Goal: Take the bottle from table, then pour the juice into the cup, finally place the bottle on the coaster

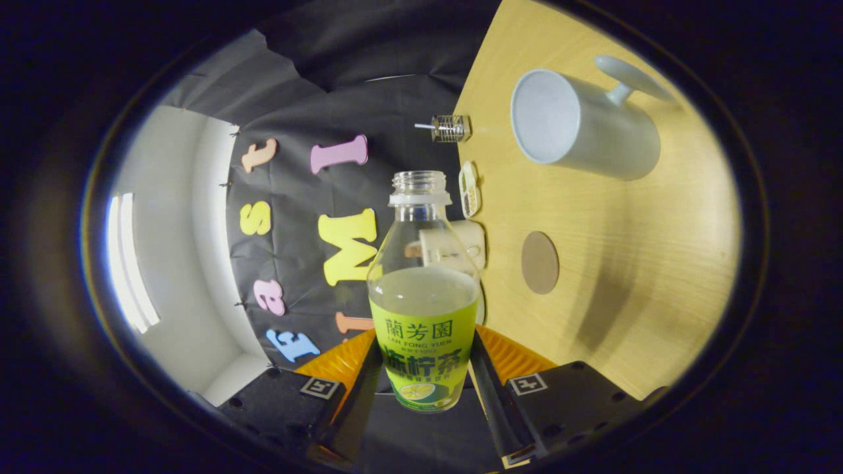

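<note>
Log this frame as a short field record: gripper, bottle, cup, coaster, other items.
gripper: gripper shut on the bottle, one finger on each side
bottle: bottle uncapped, about half full of pale juice, lifted off the wooden table
cup: white cup with a handle, apart from the bottle's mouth
coaster: round brown coaster bare, lying on the table
other: small metal object by the table's edge

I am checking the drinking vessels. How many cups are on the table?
1. The white cup stands on the wooden table, beyond the bottle held in the tongs, past the round coaster.
</note>
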Available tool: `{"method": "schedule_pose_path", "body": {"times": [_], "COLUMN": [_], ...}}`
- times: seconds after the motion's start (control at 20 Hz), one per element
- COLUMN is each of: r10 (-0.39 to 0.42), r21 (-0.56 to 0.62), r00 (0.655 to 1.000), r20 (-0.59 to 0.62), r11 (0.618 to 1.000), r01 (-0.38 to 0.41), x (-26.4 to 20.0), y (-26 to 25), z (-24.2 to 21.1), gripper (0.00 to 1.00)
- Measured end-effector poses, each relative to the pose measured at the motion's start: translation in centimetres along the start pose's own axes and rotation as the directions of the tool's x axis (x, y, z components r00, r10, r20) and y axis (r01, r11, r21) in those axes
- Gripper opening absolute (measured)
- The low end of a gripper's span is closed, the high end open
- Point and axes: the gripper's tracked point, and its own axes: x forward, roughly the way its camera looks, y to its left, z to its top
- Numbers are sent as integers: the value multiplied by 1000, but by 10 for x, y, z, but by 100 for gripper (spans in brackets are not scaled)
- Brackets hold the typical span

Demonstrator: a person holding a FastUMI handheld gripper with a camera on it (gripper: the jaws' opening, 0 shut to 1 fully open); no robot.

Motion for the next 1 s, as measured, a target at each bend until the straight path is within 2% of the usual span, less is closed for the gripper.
{"method": "schedule_pose_path", "body": {"times": [0.45,1.0], "r10": [49,75], "r21": [155,268], "r00": [998,994], "r20": [51,74], "r11": [986,959], "r01": [-56,-92], "x": [5,8], "y": [7,14], "z": [11,19], "gripper": [78,78]}}
